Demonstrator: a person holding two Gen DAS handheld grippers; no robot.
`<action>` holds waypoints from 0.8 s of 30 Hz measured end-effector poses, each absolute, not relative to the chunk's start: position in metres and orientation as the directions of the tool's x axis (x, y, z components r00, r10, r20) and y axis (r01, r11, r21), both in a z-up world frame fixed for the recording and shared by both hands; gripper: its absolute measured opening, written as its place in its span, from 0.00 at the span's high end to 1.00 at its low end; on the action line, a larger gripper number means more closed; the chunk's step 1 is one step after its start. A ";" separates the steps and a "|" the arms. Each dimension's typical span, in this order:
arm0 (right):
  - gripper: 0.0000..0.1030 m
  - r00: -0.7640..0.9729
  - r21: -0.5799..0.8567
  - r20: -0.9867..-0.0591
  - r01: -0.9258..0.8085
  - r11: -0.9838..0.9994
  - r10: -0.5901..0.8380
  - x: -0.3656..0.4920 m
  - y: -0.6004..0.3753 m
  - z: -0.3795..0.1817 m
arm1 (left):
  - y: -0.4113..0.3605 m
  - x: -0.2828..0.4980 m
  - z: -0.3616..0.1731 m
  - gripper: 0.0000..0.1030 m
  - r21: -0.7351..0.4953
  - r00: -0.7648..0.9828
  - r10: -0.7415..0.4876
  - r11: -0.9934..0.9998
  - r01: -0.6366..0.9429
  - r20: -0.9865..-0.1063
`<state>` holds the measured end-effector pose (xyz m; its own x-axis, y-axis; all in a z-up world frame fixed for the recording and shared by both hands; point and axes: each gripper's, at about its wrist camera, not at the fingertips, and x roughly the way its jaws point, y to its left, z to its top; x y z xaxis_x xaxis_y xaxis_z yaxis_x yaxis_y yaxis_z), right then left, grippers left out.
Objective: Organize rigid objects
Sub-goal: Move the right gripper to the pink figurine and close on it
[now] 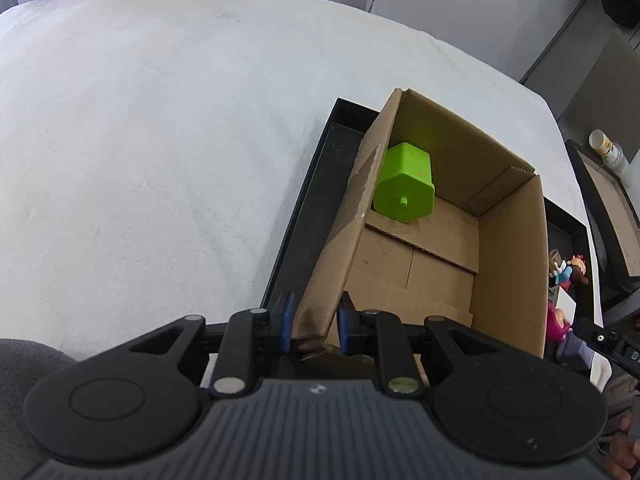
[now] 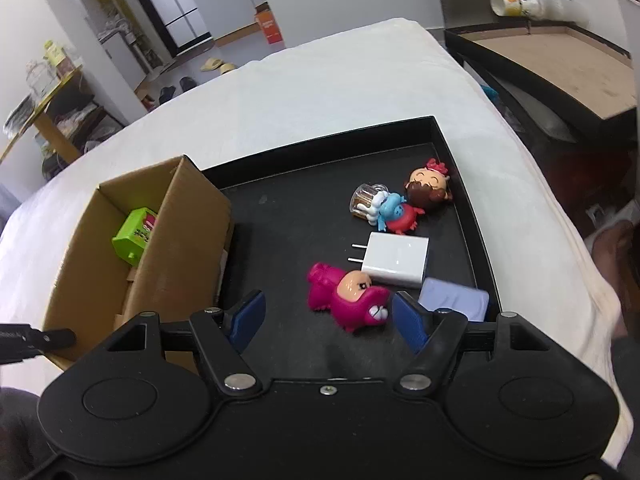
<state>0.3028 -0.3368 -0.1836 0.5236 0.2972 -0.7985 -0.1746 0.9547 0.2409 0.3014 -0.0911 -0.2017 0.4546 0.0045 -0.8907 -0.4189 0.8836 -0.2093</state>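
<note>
An open cardboard box point(image 1: 516, 264) stands in a black tray point(image 1: 304, 208) and holds a green hexagonal block point(image 1: 404, 188). My left gripper point(image 1: 316, 320) is shut on the box's near wall, with the cardboard pinched between its blue pads. In the right wrist view the tray point(image 2: 288, 216) carries a pink figure point(image 2: 348, 300), a white charger plug point(image 2: 396, 264), a lilac block point(image 2: 456, 300), a blue-and-red doll point(image 2: 396, 210) and a small clear mug point(image 2: 364, 200). My right gripper point(image 2: 328, 320) hangs open just above the pink figure, its pads off the toy.
The tray lies on a white padded surface point(image 1: 160, 140) that stretches far to the left. A black-framed low table point(image 2: 560, 72) with a paper tube on it stands past the right edge. Shoes and shelves are on the floor beyond.
</note>
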 end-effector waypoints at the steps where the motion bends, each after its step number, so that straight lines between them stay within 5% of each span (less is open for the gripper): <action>1: 0.33 0.524 0.239 -0.797 -0.184 0.953 0.301 0.305 -0.337 -0.186 | -0.089 0.300 -0.201 0.83 -0.210 0.458 0.004 0.885 -0.415 -0.889; 24: 0.43 0.497 0.324 -0.746 -0.309 0.894 0.443 0.309 -0.343 -0.213 | -0.074 0.283 -0.188 0.86 -0.161 0.427 0.027 0.903 -0.398 -0.904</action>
